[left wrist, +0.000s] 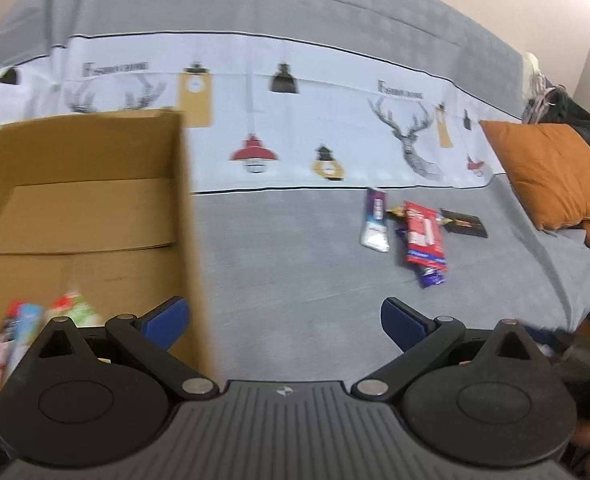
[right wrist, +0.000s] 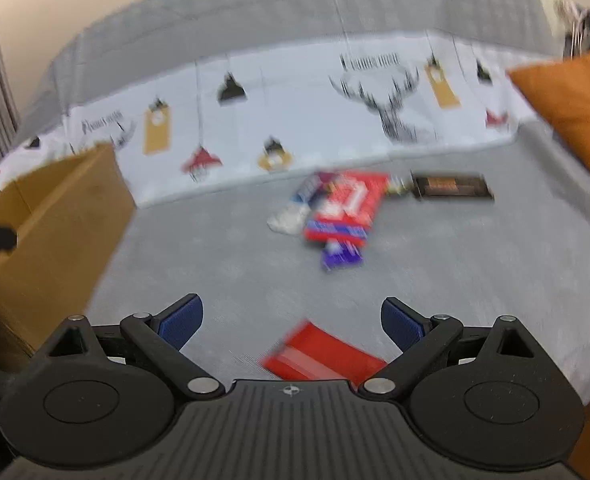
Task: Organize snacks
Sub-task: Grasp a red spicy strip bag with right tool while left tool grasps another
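Loosely, snacks (left wrist: 415, 236) litter bedspread (left wrist: 295, 248) (box (left wrist: 79, 208) nearby).

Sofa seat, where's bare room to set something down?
Bare gray cover between the cardboard box and the snack pile, and in front of that pile. Crowded: the pile up to the dark box by the orange cushion; a red packet lies nearer.

Grey bed cover (right wrist: 231, 272) carrying an open cardboard box (left wrist: 95, 208) at left, a loose heap of snack packets (right wrist: 341, 212) mid-surface, a dark flat bar (right wrist: 451, 187) just beside them, a red packet (right wrist: 319, 356) nearer, an orange cushion (left wrist: 551, 172) at right
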